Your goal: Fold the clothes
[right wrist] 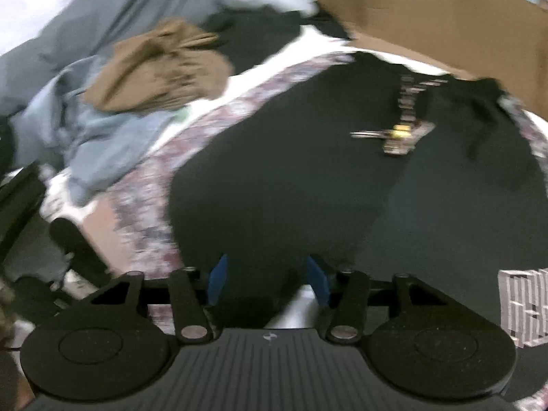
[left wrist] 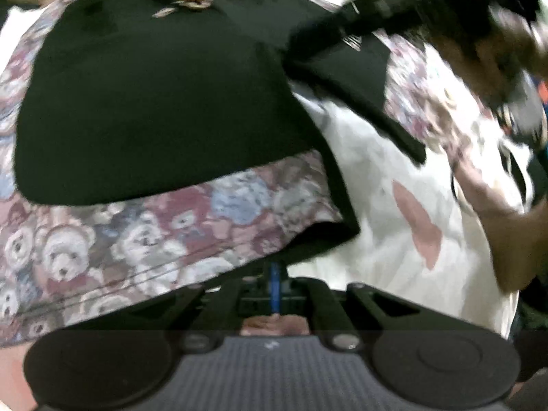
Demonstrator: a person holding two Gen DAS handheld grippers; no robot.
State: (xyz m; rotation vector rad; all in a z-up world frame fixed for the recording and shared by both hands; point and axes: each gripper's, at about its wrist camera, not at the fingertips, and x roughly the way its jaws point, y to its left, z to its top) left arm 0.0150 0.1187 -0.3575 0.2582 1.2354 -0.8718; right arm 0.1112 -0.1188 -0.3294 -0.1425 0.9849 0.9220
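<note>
your left claw [left wrist: 274,274] clamped on black garment [left wrist: 154,102] hem; right claw [right wrist: 269,274] apart over cloth. tug unevenly, fold skews.

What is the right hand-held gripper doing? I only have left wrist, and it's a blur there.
Observer: The right hand-held gripper is open, its blue pads apart, with fabric of the black garment between them.
Operator: Any more laundry waiting?
Observer: Yes. A brown garment lies on a light blue garment, to the left of the black one.
</note>
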